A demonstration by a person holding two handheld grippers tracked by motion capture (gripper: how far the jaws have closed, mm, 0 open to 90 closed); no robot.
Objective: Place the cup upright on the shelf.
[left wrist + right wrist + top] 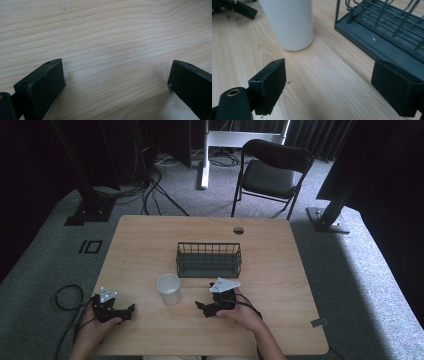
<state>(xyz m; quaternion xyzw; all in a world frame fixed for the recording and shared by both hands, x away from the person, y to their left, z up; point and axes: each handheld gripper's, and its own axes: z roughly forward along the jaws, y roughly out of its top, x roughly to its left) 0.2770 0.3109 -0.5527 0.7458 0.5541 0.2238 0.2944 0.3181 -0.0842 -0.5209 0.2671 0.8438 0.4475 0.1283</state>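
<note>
Two grippers, left (131,310) and right (199,305), low over tabletop (280,270), jaws wide, empty; cup (169,288) beside basket (209,260), probably light, best pinched at rim.

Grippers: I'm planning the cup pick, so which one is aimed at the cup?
The right gripper: its own view shows the white cup ahead beyond its open jaws. The left gripper faces bare table.
</note>
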